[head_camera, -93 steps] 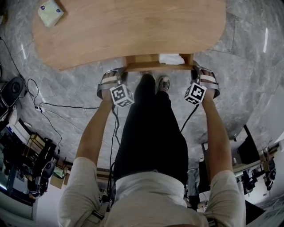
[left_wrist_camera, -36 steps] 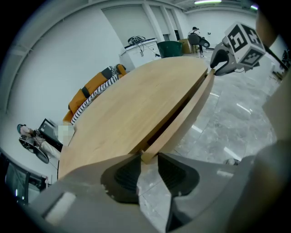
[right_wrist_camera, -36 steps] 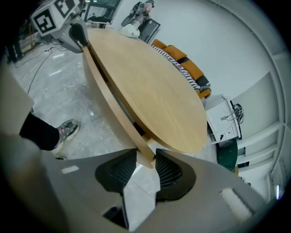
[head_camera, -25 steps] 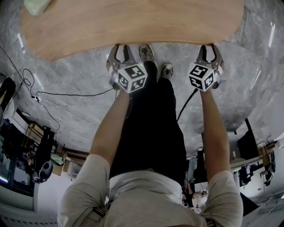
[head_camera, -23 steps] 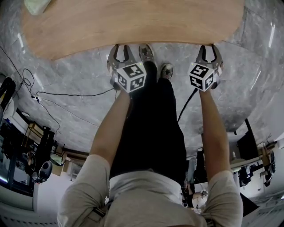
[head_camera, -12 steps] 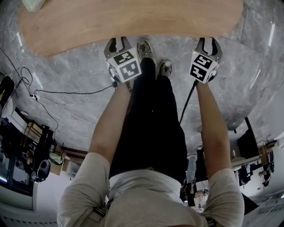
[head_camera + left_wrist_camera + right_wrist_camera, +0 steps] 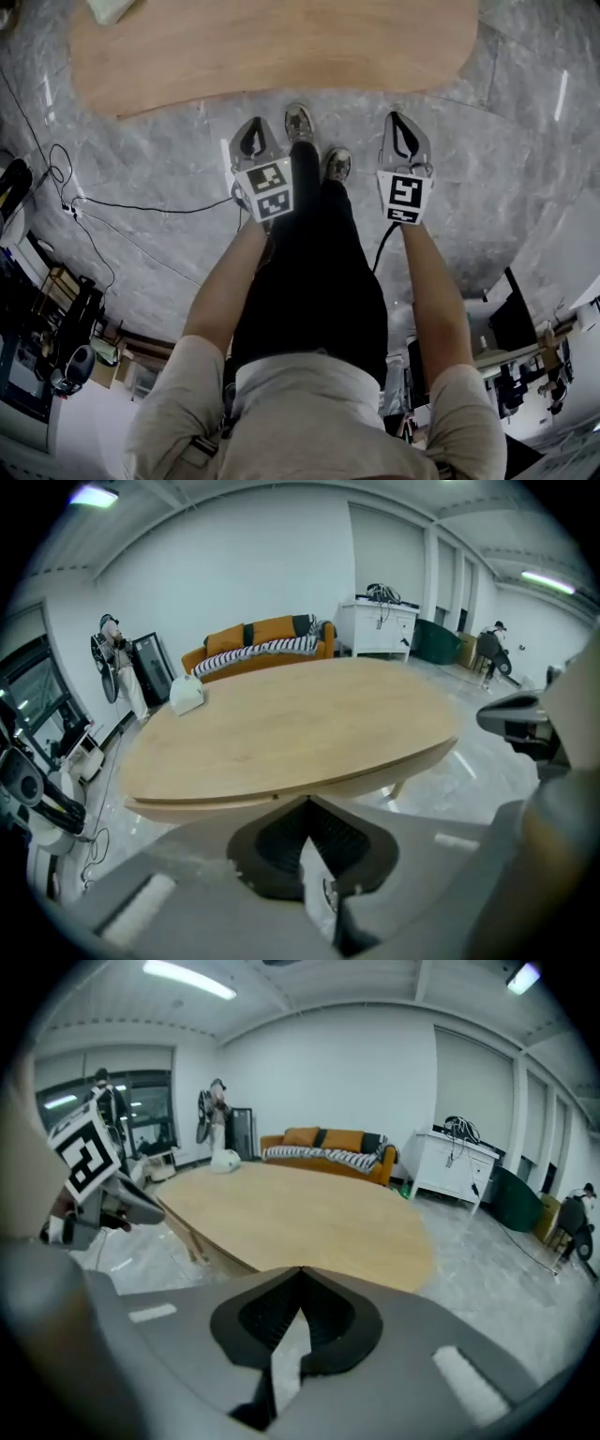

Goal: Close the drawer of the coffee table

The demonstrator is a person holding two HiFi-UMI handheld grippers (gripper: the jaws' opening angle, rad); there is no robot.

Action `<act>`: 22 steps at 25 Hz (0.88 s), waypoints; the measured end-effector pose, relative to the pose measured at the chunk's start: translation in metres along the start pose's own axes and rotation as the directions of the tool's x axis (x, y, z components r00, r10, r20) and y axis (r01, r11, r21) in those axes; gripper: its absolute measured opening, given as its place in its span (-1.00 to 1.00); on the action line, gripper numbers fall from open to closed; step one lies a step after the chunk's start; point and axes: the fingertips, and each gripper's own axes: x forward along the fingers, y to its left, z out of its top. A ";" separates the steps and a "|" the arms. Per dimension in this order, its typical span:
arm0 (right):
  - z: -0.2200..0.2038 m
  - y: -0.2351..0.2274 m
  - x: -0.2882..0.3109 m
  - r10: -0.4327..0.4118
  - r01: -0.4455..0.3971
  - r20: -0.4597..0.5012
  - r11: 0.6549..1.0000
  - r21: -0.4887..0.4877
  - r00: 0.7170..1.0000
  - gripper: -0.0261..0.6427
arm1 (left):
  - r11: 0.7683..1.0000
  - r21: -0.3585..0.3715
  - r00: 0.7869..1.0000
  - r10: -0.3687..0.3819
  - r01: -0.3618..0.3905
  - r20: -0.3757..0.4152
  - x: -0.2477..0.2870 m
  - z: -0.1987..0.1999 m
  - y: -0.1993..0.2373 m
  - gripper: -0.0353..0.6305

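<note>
The wooden coffee table (image 7: 281,47) fills the top of the head view, and no drawer sticks out from its near edge. In the left gripper view the table (image 7: 291,724) shows only a thin seam under its rim. My left gripper (image 7: 253,128) hangs over the marble floor, short of the table edge, shut with nothing in it. My right gripper (image 7: 400,119) is also shut and empty, level with it on the right. In the gripper views the left gripper's (image 7: 307,799) and the right gripper's (image 7: 300,1269) tips meet in front of the table (image 7: 309,1218).
A tissue pack (image 7: 111,9) lies on the table's far left corner. The person's shoes (image 7: 300,122) stand between the grippers. Cables (image 7: 122,206) trail across the floor at left. An orange sofa (image 7: 262,639) and a white cabinet (image 7: 380,625) stand beyond the table.
Both grippers have drawn back from the table edge and risen, and their open jaws have shut. The drawer that stuck out in the oldest frame no longer shows.
</note>
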 end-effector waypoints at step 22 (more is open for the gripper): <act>0.261 0.008 -0.316 0.038 -0.015 0.462 0.998 -0.054 0.886 -0.90 | 0.964 0.183 0.810 -0.260 0.190 0.525 -0.350 0.223 -0.110 -0.83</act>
